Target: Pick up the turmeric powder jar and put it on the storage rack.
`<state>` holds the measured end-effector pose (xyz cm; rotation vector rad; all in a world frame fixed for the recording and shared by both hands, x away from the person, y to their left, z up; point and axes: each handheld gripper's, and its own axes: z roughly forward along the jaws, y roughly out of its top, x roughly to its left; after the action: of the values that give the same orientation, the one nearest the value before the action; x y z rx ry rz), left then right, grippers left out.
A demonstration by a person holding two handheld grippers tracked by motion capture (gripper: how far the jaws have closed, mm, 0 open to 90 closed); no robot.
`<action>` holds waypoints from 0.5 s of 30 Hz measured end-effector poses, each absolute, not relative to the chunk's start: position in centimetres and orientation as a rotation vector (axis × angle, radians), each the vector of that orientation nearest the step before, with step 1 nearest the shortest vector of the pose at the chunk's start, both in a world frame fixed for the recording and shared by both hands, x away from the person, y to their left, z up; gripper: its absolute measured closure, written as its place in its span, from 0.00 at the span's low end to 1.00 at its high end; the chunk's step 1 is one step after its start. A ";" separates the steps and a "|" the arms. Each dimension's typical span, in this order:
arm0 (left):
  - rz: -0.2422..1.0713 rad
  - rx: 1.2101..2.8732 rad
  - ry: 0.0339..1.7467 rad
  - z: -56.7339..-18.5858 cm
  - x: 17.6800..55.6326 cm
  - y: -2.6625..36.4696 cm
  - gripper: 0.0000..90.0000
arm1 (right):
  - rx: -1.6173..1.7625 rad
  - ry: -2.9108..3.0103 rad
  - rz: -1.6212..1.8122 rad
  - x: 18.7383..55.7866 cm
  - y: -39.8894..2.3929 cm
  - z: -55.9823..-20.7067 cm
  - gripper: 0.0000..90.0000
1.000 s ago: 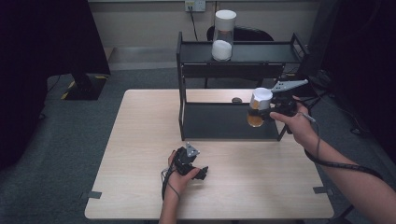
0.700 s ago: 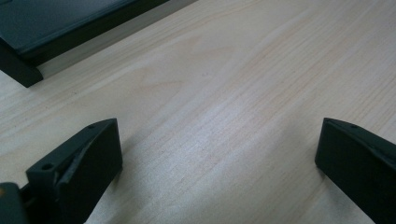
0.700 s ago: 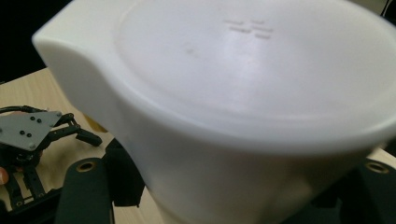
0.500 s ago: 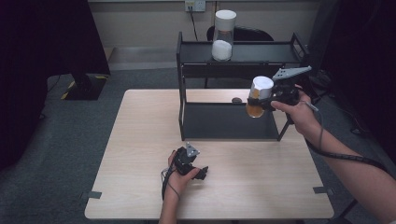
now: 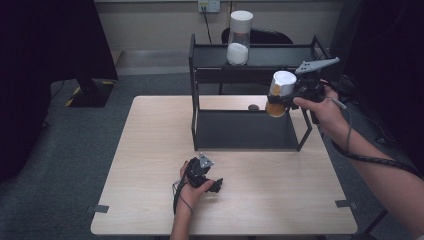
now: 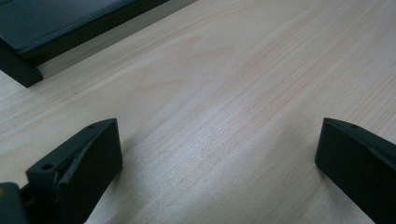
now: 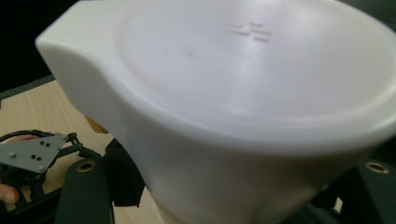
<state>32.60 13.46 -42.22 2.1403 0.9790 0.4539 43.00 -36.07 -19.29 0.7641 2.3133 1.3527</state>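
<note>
Above the table's far right edge, in front of the black rack (image 5: 250, 75), the right gripper (image 5: 295, 95) is clamped on a white-lidded jar (image 5: 278, 93), upright but leaning slightly, lid uppermost. The left gripper (image 5: 200, 172) rests on the table (image 5: 150, 150), jaws apart.

Right claw (image 5: 286, 95) clamped on white-lidded jar (image 5: 279, 93) beside black shelf (image 5: 250, 90), left claw (image 5: 202, 172) resting on table (image 5: 150, 165)
</note>
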 end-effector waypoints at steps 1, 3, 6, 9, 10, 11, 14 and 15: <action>0.454 2.140 0.979 -42.2 32.6 13.5 0.00 | 0.765 2.312 1.352 43.0 -36.1 -19.0 0.34; 0.454 2.141 0.979 -42.2 32.6 13.5 0.00 | 0.764 2.309 1.353 43.0 -36.1 -18.5 0.34; 0.454 2.140 0.979 -42.2 32.6 13.5 0.00 | 0.762 2.303 1.358 43.1 -36.1 -17.9 0.34; 0.452 2.143 0.979 -42.2 32.6 13.5 0.00 | 0.761 2.299 1.359 43.1 -36.1 -17.3 0.34; 0.453 2.142 0.979 -42.2 32.6 13.5 0.00 | 0.759 2.296 1.362 43.1 -36.1 -17.1 0.34; 0.453 2.142 0.979 -42.2 32.6 13.5 0.00 | 0.757 2.295 1.366 43.1 -36.1 -17.0 0.34; 0.452 2.142 0.979 -42.2 32.6 13.5 0.00 | 0.756 2.289 1.372 43.1 -36.0 -16.5 0.34; 0.453 2.142 0.979 -42.2 32.6 13.5 0.00 | 0.752 2.288 1.371 43.1 -36.0 -16.3 0.34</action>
<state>32.62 13.46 -42.19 2.1423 0.9789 0.4526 43.11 -35.95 -16.28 0.7516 2.2883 1.3710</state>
